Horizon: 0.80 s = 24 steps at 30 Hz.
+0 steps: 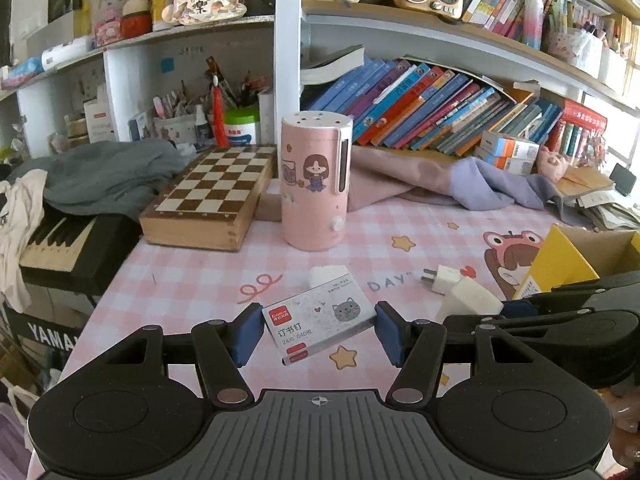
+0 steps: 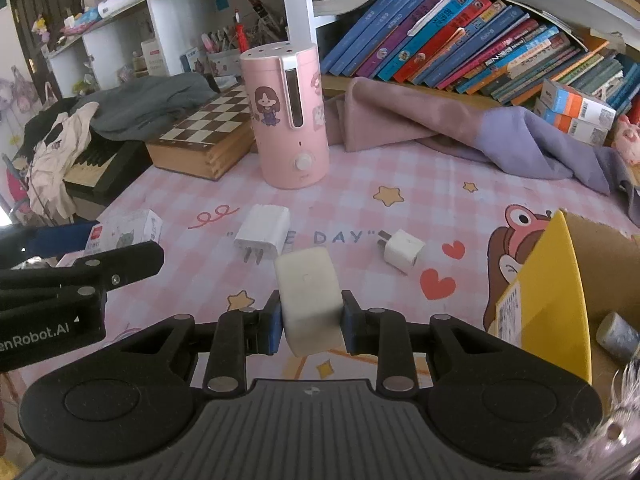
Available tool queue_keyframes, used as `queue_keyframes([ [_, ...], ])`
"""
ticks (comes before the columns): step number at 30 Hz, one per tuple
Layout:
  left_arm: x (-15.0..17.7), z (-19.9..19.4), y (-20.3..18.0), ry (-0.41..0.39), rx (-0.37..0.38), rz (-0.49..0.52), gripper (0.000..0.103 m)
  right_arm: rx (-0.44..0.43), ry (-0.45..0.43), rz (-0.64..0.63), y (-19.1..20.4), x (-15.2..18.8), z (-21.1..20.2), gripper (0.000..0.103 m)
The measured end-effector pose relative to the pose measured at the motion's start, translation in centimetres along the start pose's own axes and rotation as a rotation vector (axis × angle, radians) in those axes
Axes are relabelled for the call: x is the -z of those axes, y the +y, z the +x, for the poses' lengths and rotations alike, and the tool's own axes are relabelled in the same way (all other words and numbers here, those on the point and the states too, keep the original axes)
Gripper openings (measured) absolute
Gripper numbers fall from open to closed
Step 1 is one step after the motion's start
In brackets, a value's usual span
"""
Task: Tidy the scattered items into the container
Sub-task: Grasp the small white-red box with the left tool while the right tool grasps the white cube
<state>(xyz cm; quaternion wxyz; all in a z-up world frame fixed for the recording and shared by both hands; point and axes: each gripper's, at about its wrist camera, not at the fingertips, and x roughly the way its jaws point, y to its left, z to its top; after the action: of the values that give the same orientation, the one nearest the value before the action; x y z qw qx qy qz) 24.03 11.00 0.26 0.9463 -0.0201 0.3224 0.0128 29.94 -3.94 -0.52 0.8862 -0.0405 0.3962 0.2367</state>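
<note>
The left hand-held gripper (image 1: 320, 330) pinches a small staple box (image 1: 318, 322) between its blue pads, one pad on each short end; the box, printed with a grey cat and a red label, is tilted and sits above the pink checked desk (image 1: 192, 280). Just behind the box a white charger (image 1: 329, 274) lies on the desk, partly hidden.

The right hand-held gripper (image 2: 310, 322) is pressed tight on a cream-white block adapter (image 2: 310, 300), its pads against the two side faces, the block standing up out of the jaws and clear of the desk. From the right wrist view, a flat white charger (image 2: 262, 230) with two prongs lies on the desk beyond the held block, and a small white plug cube (image 2: 404, 250) lies to its right, the two apart from each other.

The cardboard box (image 2: 560, 280) with a yellow flap stands at the right edge of the desk, near the right hand-held gripper; a grey cylinder (image 2: 618, 334) lies inside it.

Farther back a pink humidifier (image 2: 286, 116) stands upright, with a wooden chessboard case (image 2: 204, 136) just to its left and pink and purple cloth (image 2: 460, 128) bunched to its right, under a shelf of leaning books (image 2: 460, 40)
</note>
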Motion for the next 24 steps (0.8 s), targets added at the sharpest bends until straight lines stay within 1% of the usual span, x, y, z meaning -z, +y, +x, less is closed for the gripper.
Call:
queue_keyframes([
  [4,0.3,-1.1,0.1,-0.018,0.002,-0.008,0.06,0.001,-0.008,-0.003,0.4,0.5,-1.0,0.027],
  [8,0.6,-2.6,0.3,-0.037,0.002,-0.017,0.06,0.004,-0.036,-0.011,0.9,0.9,-2.6,0.027],
  [13,1.3,-4.5,0.1,-0.054,0.014,-0.003,0.06,0.003,-0.059,-0.022,1.8,1.8,-4.4,0.027],
  [19,2.9,-7.4,-0.3,-0.085,0.022,0.025,0.06,0.017,-0.072,-0.022,3.0,3.5,-6.4,0.026],
  [24,4.5,-10.4,-0.4,-0.102,0.027,0.032,0.06,0.039,-0.101,-0.029,4.2,5.6,-8.8,0.026],
])
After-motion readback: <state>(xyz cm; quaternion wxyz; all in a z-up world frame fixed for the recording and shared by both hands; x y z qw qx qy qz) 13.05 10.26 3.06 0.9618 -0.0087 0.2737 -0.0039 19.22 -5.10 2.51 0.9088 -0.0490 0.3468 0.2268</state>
